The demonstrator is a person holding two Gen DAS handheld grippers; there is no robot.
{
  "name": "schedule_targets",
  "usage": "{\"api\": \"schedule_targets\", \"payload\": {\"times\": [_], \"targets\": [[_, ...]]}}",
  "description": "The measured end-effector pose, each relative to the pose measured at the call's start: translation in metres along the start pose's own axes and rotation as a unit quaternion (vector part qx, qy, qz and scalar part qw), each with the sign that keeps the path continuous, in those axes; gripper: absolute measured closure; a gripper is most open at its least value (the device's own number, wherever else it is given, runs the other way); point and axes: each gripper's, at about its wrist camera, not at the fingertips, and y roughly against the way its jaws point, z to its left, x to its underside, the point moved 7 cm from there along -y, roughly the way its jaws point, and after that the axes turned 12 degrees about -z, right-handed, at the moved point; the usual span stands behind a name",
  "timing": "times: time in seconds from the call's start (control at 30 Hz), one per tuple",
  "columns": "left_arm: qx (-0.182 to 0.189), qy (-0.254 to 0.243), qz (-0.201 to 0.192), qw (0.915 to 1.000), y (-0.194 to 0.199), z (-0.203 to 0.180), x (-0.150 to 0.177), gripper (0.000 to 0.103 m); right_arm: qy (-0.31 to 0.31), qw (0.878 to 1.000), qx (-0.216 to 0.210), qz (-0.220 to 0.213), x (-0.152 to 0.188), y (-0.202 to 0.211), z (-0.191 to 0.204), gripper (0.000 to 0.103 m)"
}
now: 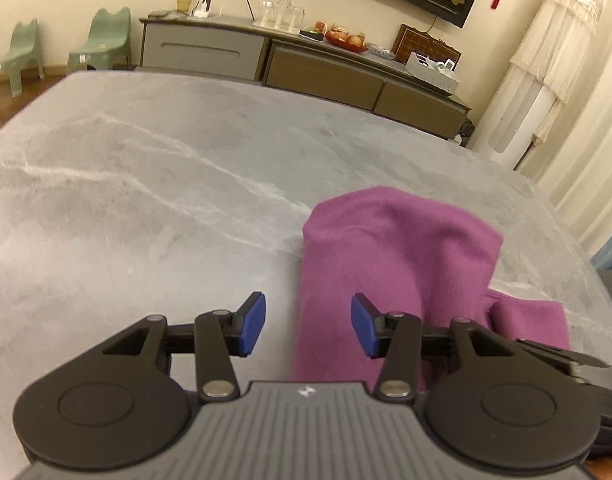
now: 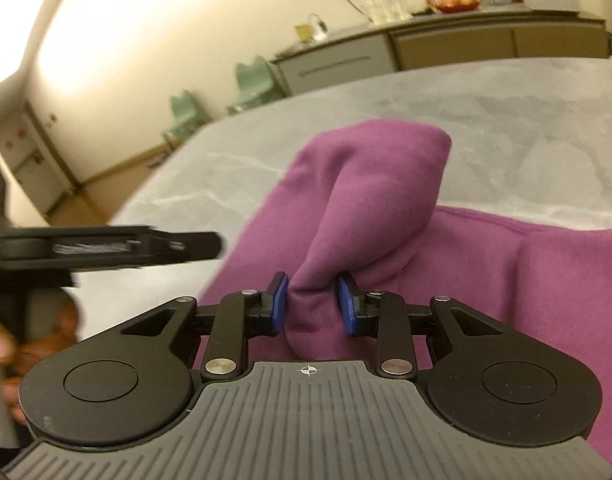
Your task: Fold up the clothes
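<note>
A grey marbled bench [image 1: 146, 184] is seen before a long sideboard [image 1: 306, 60]. The purple garment [image 1: 397, 264] is spread toward 4 o'clock. The left claw [image 1: 307, 326] is held apart above its edge; a bunched fold is pinched by the right claw [image 2: 311, 304].

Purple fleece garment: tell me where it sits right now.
The purple fleece garment lies on the grey marbled table, right of centre in the left wrist view; the right gripper pinches a raised fold of it.
</note>
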Motion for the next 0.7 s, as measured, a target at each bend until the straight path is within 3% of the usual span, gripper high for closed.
{"api": "schedule_targets", "payload": {"times": [0.03, 0.1, 0.23, 0.3, 0.37, 0.4, 0.5, 0.67, 0.7], "targets": [[0.002, 0.005, 0.000, 1.0000, 0.001, 0.001, 0.000, 0.055, -0.001, 1.000, 0.010, 0.003, 0.002, -0.002, -0.004, 0.065], [0.005, 0.011, 0.001, 0.9999, 0.004, 0.001, -0.001, 0.053, 0.002, 1.000, 0.020, 0.005, 0.007, 0.005, -0.006, 0.049], [0.008, 0.024, 0.008, 0.9996, 0.006, 0.004, -0.001, 0.050, 0.017, 0.999, 0.035, 0.007, 0.021, 0.015, -0.004, 0.046], [0.008, 0.027, 0.012, 0.9995, 0.006, 0.005, -0.001, 0.050, 0.016, 0.999, 0.028, 0.007, 0.023, 0.016, 0.001, 0.048], [0.005, 0.027, 0.012, 0.9996, 0.007, 0.005, -0.001, 0.049, 0.012, 1.000, 0.015, 0.007, 0.022, 0.016, 0.008, 0.061], [0.003, 0.026, 0.012, 0.9996, 0.008, 0.005, -0.001, 0.049, -0.003, 1.000, 0.003, 0.008, 0.019, 0.016, 0.011, 0.063], [-0.002, 0.024, 0.010, 0.9997, 0.009, 0.004, -0.002, 0.049, -0.044, 0.998, -0.032, 0.011, 0.012, 0.010, 0.015, 0.063], [-0.004, 0.019, 0.009, 0.9998, 0.009, 0.004, -0.002, 0.048, -0.033, 0.999, -0.028, 0.026, 0.019, 0.005, 0.005, 0.063], [-0.005, 0.017, 0.010, 0.9998, 0.009, 0.003, -0.001, 0.048, -0.039, 0.998, -0.028, 0.029, 0.016, 0.007, 0.002, 0.059]]}}
